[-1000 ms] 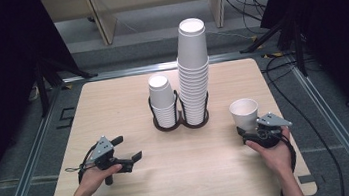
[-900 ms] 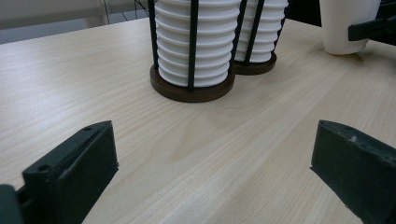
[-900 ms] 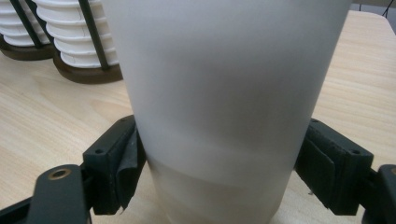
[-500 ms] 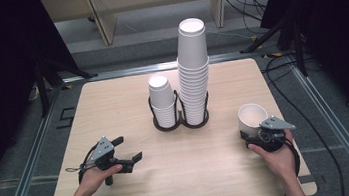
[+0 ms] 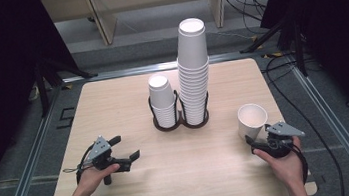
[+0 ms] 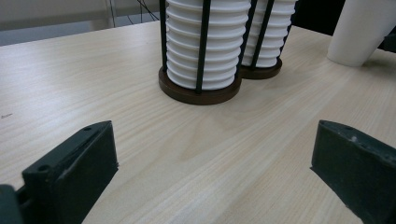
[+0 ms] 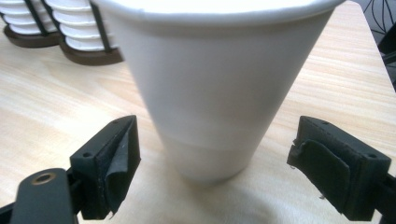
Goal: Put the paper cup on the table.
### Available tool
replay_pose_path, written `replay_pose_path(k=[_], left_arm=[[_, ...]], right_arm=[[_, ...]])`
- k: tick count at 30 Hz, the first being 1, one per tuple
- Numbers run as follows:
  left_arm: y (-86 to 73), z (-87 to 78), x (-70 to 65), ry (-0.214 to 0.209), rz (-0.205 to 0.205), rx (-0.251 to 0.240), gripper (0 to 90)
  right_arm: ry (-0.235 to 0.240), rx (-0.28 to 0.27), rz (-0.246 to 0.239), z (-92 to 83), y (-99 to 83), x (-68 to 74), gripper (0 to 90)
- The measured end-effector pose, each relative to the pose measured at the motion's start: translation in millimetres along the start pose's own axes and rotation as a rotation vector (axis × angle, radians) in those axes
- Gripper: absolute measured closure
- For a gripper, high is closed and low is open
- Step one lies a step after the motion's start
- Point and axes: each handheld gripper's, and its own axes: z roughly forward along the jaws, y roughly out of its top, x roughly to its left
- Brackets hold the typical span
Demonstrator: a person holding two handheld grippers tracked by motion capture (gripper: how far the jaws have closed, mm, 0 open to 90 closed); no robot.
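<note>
**A:** Starting at the left — what is the left gripper [image 5: 128, 160] doing?

**B:** Lying low over the table [image 5: 112, 100], near its front-left part, jaws spread wide with nothing between them. It points toward the holder [image 5: 180, 122] with the two cup stacks and is well apart from the loose cup.

**A:** And the stacks?

**B:** In the middle of the table — the short stack [image 5: 162, 99] on the left, the tall stack [image 5: 193, 70] on the right, both upside down in the wire holder.

**A:** Then the single cup [image 5: 252, 120]?

**B:** Right of the holder, upright on the table, mouth up, its long axis vertical. It stands directly ahead of the right gripper [image 5: 251, 142], so that hand is by far the nearer one.

**A:** Is it still gripped?

**B:** No. The right jaws have just been opening; in the right gripper view the cup [image 7: 219, 93] stands between the pads [image 7: 123, 154] with a gap on each side. The hand is held level behind it, low over the front-right part of the table.
</note>
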Motion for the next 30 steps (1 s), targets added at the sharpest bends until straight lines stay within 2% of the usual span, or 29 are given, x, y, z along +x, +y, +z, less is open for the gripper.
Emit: replay_pose_path(k=[3, 4, 5, 8, 10, 12, 13, 14, 15, 18, 19, 22, 23, 24, 26, 28, 29, 30], left_arm=[[-0.8, -0.5, -0.5, 0.021, 0.005, 0.006, 0.0], [-1.2, -0.9, 0.0, 0.023, 0.008, 0.013, 0.0], [-1.4, -1.0, 0.2, 0.025, 0.007, 0.015, 0.0], [-1.6, -1.2, 0.6, 0.025, 0.005, 0.012, 0.0], [-2.0, -0.4, 1.4, 0.021, 0.005, 0.0, 0.0], [-1.9, -1.3, 1.4, 0.03, 0.005, 0.012, 0.0], [-1.9, -1.3, 1.4, 0.032, 0.006, 0.013, 0.0], [-2.0, -1.2, 1.4, 0.032, 0.005, 0.011, 0.0], [-2.7, 0.4, 1.7, 0.024, 0.003, -0.008, 0.0], [-1.7, -1.4, 1.9, 0.034, 0.01, 0.006, 0.0], [-1.6, -1.5, 2.0, 0.034, 0.01, 0.005, 0.0], [-1.5, -1.4, 2.3, 0.034, 0.011, 0.001, 0.0], [-1.5, -1.4, 1.8, 0.035, 0.01, 0.0, 0.0], [-1.4, -1.6, 1.7, 0.034, 0.01, 0.0, 0.0], [-1.5, -1.4, 1.5, 0.034, 0.012, 0.0, 0.0], [-1.5, -1.4, 1.4, 0.033, 0.015, 0.0, 0.0], [-1.5, -1.3, 1.0, 0.033, 0.016, 0.0, 0.0], [-1.5, -1.3, 1.0, 0.033, 0.016, 0.0, 0.0]], right_arm=[[0.002, -0.026, 0.007, -6.7, -2.3, 1.2, 15.0], [-0.003, -0.034, -0.008, -8.2, -3.4, 0.5, 15.0], [-0.007, -0.038, 0.007, -11.2, -4.3, 1.7, 15.1], [0.001, -0.07, 0.011, -16.2, -7.6, 2.1, 15.1], [-0.008, -0.073, 0.004, -20.9, -9.3, 1.6, 15.0], [0.008, -0.107, 0.023, -23.3, -11.2, 1.8, 15.0], [-0.006, -0.087, 0.055, -28.4, -11.7, 4.8, 15.0], [-0.01, -0.107, 0.031, -28.9, -12.2, 3.2, 15.1], [-0.007, -0.118, 0.038, -29.2, -12.9, 3.7, 15.1], [-0.007, -0.13, 0.054, -35.3, -14.6, 4.8, 15.1], [-0.01, -0.152, 0.05, -35.7, -15.3, 4.5, 15.1], [-0.012, -0.138, 0.065, -41.4, -17.1, 5.0, 15.2], [-0.023, -0.166, 0.044, -41.6, -18.0, 3.5, 15.2], [-0.016, -0.151, 0.052, -43.7, -18.6, 4.1, 15.2], [-0.021, -0.158, 0.077, -45.3, -21.0, 6.3, 15.2], [-0.017, -0.19, 0.068, -44.4, -22.6, 6.2, 15.5], [-0.022, -0.177, 0.042, -45.8, -23.3, 4.8, 15.9], [-0.022, -0.177, 0.042, -45.8, -23.3, 4.8, 15.9]])
